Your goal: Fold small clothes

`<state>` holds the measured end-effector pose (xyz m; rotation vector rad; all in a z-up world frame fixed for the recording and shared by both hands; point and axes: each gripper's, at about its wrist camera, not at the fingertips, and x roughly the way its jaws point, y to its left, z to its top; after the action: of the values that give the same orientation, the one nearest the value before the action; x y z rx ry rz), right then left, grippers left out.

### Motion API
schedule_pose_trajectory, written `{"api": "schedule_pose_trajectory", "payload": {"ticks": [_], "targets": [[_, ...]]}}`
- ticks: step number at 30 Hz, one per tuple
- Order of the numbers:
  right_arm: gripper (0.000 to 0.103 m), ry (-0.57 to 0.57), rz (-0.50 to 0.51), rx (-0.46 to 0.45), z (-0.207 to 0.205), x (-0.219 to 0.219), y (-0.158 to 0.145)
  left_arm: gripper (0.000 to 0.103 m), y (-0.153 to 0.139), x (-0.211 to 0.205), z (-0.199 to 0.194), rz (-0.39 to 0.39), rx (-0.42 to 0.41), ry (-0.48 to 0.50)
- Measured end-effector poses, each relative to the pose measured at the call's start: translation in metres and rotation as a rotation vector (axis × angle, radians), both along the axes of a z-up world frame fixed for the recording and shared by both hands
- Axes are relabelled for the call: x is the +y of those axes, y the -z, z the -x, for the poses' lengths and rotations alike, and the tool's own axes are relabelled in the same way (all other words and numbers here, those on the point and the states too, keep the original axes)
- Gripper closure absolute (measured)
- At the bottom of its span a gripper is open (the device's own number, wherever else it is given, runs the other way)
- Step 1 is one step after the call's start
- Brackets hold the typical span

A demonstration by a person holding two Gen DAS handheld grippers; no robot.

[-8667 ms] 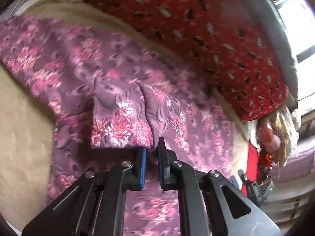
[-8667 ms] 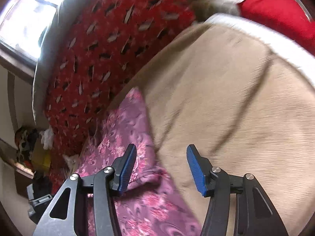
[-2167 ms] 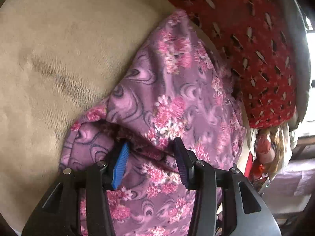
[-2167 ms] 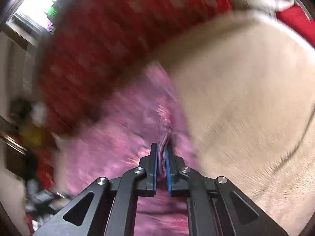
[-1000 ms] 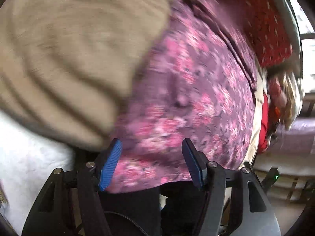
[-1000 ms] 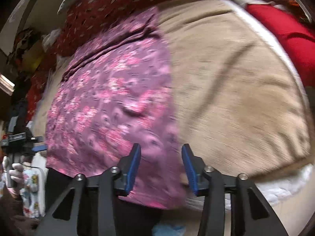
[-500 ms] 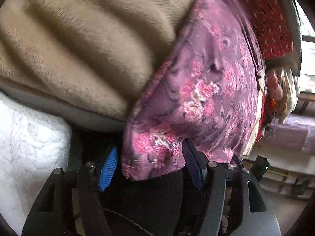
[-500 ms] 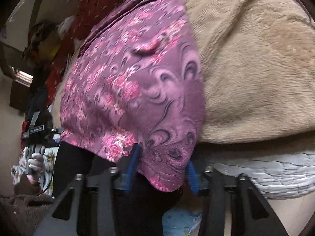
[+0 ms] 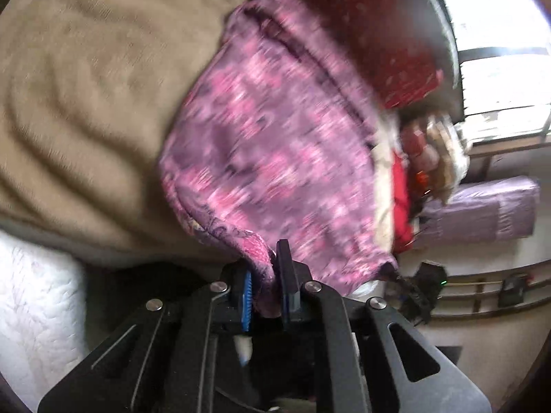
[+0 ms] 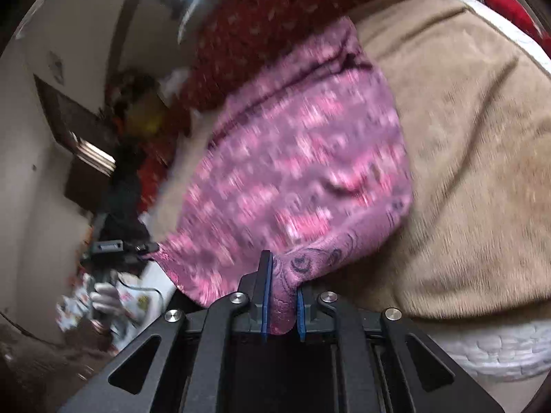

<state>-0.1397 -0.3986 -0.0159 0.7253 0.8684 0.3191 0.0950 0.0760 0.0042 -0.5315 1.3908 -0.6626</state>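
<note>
Two corners pinched: left gripper (image 9: 264, 287) fingers closing on the purple floral garment (image 9: 275, 158), right gripper (image 10: 280, 301) fingers closing on its other corner, over the tan blanket (image 10: 475, 158).

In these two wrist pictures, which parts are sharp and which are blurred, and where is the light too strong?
Left wrist view: the left gripper is sharp, the purple floral garment and beige blanket are streaked by motion, and the window is blown out white. Right wrist view: the right gripper is sharp, the garment smeared, the left room side dim and blurred; fisheye bending curves both edges.
</note>
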Motion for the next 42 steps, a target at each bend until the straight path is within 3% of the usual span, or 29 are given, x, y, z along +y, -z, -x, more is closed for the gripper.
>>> {"api": "schedule_pose_trajectory", "payload": {"ticks": [4,12,18,24,32,36,38,39,41,42], "targets": [[0.092,0.027,-0.053,-0.053,-0.013,-0.006,-0.014,0.093,-0.016,-0.010,-0.023,0.047,-0.020,-0.036],[0.092,0.115,-0.116,-0.109,-0.065,-0.043,-0.039,0.093,-0.035,-0.023,-0.087,0.037,-0.072,-0.114],[0.092,0.179,-0.117,-0.102,-0.132,-0.066,-0.041,0.093,-0.046,-0.032,-0.156,0.046,-0.109,-0.219],[0.092,0.281,-0.182,-0.090,-0.220,-0.094,-0.030,0.094,-0.040,-0.053,-0.241,0.041,-0.083,-0.279],[0.092,0.401,-0.210,-0.082,-0.322,-0.126,-0.012,0.094,-0.025,-0.090,-0.336,-0.052,-0.094,-0.318],[0.092,0.423,-0.176,-0.052,-0.357,-0.133,0.001,0.093,-0.007,-0.111,-0.373,-0.159,-0.101,-0.309],[0.087,0.434,-0.174,0.001,-0.371,-0.137,0.017,0.093,0.006,-0.122,-0.387,-0.246,-0.094,-0.288],[0.087,0.443,-0.193,0.069,-0.378,-0.140,0.029,0.093,0.011,-0.125,-0.392,-0.263,-0.076,-0.284],[0.087,0.460,-0.241,0.134,-0.381,-0.146,0.042,0.093,0.016,-0.123,-0.397,-0.249,-0.035,-0.286],[0.087,0.472,-0.267,0.125,-0.380,-0.150,0.041,0.093,0.015,-0.119,-0.398,-0.222,-0.021,-0.287]]}}
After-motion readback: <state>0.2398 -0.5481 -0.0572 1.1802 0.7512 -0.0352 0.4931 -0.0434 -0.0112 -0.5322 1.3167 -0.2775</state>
